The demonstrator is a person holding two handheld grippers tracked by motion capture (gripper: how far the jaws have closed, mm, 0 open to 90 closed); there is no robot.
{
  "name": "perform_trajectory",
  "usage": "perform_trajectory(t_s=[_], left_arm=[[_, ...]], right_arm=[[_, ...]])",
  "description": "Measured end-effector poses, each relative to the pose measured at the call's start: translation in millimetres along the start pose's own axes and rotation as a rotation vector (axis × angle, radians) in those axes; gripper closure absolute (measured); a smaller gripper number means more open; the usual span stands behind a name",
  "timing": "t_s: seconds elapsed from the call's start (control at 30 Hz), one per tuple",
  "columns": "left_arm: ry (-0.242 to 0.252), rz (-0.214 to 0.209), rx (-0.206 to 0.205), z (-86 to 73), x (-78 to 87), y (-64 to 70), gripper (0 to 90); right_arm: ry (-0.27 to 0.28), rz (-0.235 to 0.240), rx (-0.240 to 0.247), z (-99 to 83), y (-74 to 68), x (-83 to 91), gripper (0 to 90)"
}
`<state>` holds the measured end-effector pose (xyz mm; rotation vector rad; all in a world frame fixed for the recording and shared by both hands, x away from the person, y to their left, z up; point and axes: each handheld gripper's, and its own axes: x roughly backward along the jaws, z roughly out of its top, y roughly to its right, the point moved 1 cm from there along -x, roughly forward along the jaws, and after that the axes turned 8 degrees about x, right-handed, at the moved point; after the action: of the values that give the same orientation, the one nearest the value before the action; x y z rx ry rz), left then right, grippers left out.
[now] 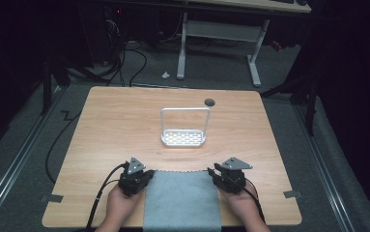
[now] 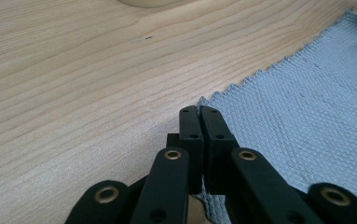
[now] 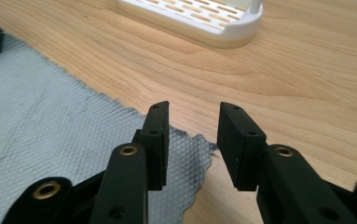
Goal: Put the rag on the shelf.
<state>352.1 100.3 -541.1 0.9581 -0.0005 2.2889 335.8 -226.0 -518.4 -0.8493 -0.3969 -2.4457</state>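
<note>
A rectangular grey cloth (image 1: 182,200) with a fine waffle weave and zigzag-cut edges is laid flat at the near edge of the pale wooden table (image 1: 110,130), between the two hands. Its far left corner is met by the left gripper (image 1: 146,175), whose black, flat-faced jaws are seen pressed together in the left gripper view, with the corner of the cloth (image 2: 288,116) caught between them near the base. The cloth's far right corner is straddled by the right gripper (image 1: 212,172): in the right gripper view the jaws are held apart by a moderate gap, the frayed corner of the cloth (image 3: 73,135) lies under and between them, and nothing is gripped. Brass-coloured rivets are seen on the matte black linkages of both grippers.

Farther out, near the middle of the table, a white plastic rack (image 1: 183,138) with a slotted oval base and a tall rectangular loop handle is stood upright, well apart from the cloth. A small dark round hole (image 1: 209,102) is set in the tabletop behind it. Nothing lies between the grippers and the rack.
</note>
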Motion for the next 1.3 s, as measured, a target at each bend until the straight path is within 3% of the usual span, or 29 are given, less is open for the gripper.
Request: perform_trajectory(t_s=[0.17, 0.23, 0.43, 0.57, 0.63, 0.97, 1.3], left_arm=[[-0.002, -0.007, 0.007, 0.2, 0.1, -0.8, 88.0], [-0.002, -0.007, 0.007, 0.1, 0.1, -1.0, 88.1], [-0.001, -0.006, 0.006, 0.0, 0.3, -0.9, 88.1], [-0.001, -0.007, 0.008, -0.2, 0.5, -0.8, 88.3], [0.007, -0.010, 0.005, -0.4, 2.2, -0.7, 88.5], [0.059, -0.052, 0.048, -1.4, 12.0, 0.8, 88.5], [0.109, -0.061, 0.046, -0.8, 21.5, 6.1, 88.5]], right_arm=[[-0.069, 0.004, -0.009, -8.4, 2.2, -13.0, 57.8], [-0.071, 0.005, -0.017, -10.0, 2.5, -13.8, 58.1], [-0.056, 0.011, 0.028, -11.4, -3.7, -13.0, 73.5], [-0.057, 0.029, 0.056, -10.8, -8.2, -12.6, 88.8], [-0.059, 0.017, 0.082, -9.8, -11.4, -12.4, 89.4], [0.034, 0.015, 0.051, -9.8, -10.8, 1.4, 89.3], [0.090, 0.026, 0.041, -8.0, -11.5, 11.6, 89.3]])
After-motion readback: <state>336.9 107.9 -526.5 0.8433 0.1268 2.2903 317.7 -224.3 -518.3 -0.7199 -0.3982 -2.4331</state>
